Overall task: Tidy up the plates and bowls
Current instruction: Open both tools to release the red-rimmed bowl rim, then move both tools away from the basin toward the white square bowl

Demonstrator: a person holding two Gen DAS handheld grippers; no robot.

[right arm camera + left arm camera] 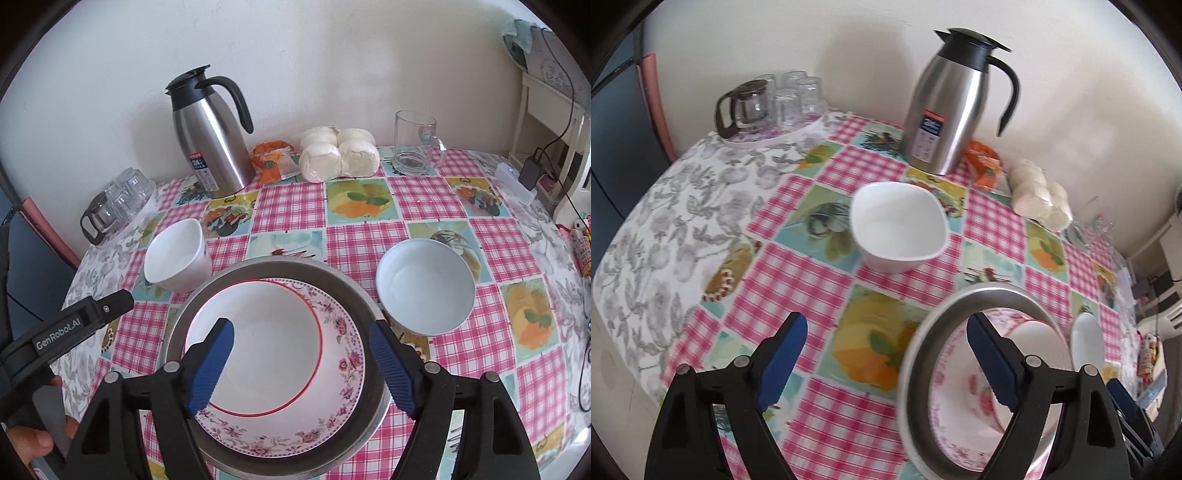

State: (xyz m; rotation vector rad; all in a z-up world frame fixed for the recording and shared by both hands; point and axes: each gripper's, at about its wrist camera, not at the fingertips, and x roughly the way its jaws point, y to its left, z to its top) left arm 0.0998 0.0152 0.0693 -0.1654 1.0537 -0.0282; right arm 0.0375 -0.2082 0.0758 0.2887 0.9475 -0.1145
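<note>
A steel basin (266, 264) sits near the table's front. It holds a floral plate (343, 332) with a red-rimmed white bowl (266, 343) on top. My right gripper (303, 369) hangs open above that bowl, nothing between its blue pads. A squarish white bowl (177, 254) stands left of the basin and a round white bowl (424, 284) right of it. My left gripper (886, 365) is open and empty over the tablecloth, its right pad above the basin (982, 291). The squarish bowl (897, 225) lies ahead of it.
A steel thermos jug (210, 147), an orange packet (273, 158), wrapped buns (340, 155) and a glass mug (413, 144) line the wall. A tray of glasses with a small glass pot (775, 103) sits at the back left. A hand (29, 443) holds the left gripper.
</note>
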